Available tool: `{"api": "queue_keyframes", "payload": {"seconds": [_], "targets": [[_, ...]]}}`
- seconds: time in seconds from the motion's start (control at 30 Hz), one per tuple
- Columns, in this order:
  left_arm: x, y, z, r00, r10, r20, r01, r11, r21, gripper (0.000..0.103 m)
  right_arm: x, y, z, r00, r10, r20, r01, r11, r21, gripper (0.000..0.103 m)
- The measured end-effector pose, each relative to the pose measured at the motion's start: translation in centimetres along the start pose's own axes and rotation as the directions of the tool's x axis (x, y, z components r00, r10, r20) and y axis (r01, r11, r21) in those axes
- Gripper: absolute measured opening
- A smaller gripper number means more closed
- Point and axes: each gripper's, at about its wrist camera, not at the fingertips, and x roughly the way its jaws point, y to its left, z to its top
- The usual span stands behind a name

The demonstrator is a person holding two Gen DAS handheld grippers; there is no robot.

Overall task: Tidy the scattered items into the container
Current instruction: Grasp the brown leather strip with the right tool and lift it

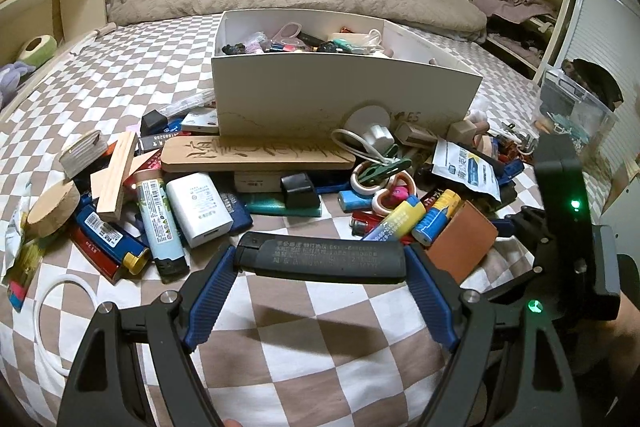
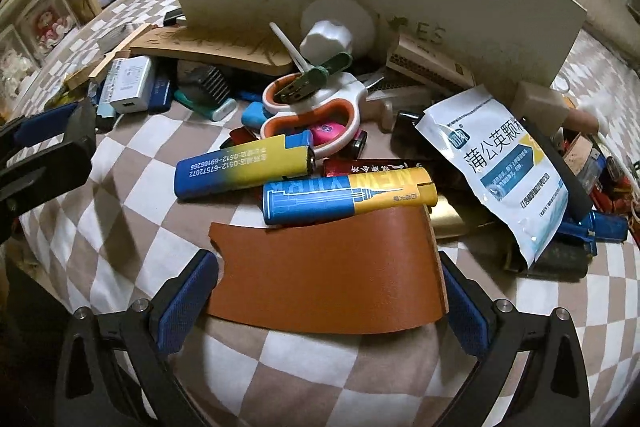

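Black jaws, ribbed blue pads, silver screws

Dim warm indoor light, soft shadows on the checkered bedsheet, heavy fisheye bending, dark vignetted corners, centre sharp.

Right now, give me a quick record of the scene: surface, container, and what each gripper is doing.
surface: checkered bedsheet
container: white box, partly filled
left gripper: shut on black lighter, gripped end to end
right gripper: open, straddling brown leather piece
nearby clutter: two blue-yellow lighters, scissors, sachet
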Motion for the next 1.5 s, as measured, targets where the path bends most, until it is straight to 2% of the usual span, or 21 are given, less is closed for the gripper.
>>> {"api": "queue_keyframes", "payload": {"seconds": [0.07,0.3,0.47,0.53,0.73,0.77,0.8,0.83,1.1,1.27,1.5], "targets": [[0.0,0.0,0.0,1.000,-0.001,0.000,0.001,1.000,0.000,0.084,-0.5,-0.1,-0.3,1.000,0.003,0.029,-0.003,1.000,0.000,0.090],[0.0,-0.5,-0.2,1.000,-0.003,0.005,0.003,1.000,0.016,0.084,-2.2,-1.3,-1.0,0.994,0.068,0.082,-0.071,0.997,0.041,0.078],[0.0,-0.8,-0.3,1.000,-0.002,0.000,0.002,1.000,0.017,0.084,-3.7,-1.7,-1.3,0.989,0.091,0.115,-0.097,0.994,0.050,0.064],[0.0,-0.8,-0.3,1.000,-0.001,0.000,0.001,1.000,0.017,0.084,-3.5,-1.0,-0.5,0.988,0.098,0.117,-0.105,0.993,0.058,0.061],[-0.2,-0.9,-0.2,1.000,0.000,0.011,0.000,1.000,0.018,0.084,-4.4,-1.6,-0.9,0.983,0.119,0.138,-0.130,0.989,0.074,0.048],[-0.3,-0.9,-0.2,1.000,-0.001,0.011,0.001,1.000,0.018,0.084,-4.5,-1.6,-0.9,0.983,0.121,0.141,-0.132,0.988,0.073,0.044],[-0.3,-1.0,-0.2,1.000,-0.001,0.011,0.001,1.000,0.018,0.084,-4.6,-1.5,-0.9,0.982,0.121,0.145,-0.132,0.989,0.072,0.035],[-0.3,-1.0,-0.2,1.000,-0.002,0.011,0.001,1.000,0.018,0.084,-4.6,-1.5,-0.8,0.981,0.129,0.145,-0.140,0.988,0.071,0.020],[-0.3,-1.1,-0.2,1.000,-0.002,0.011,0.002,1.000,0.022,0.084,-4.8,-1.9,-1.0,0.980,0.142,0.141,-0.153,0.986,0.069,0.020],[-0.4,-1.2,-0.1,1.000,-0.005,0.015,0.005,1.000,0.019,0.084,-6.8,-2.2,-0.4,0.965,0.170,0.201,-0.188,0.979,0.075,0.020],[-1.5,-1.7,1.0,0.999,-0.027,0.026,0.027,0.999,0.024,0.084,-10.0,-2.6,1.1,0.952,0.133,0.274,-0.150,0.988,0.041,0.020]]}}
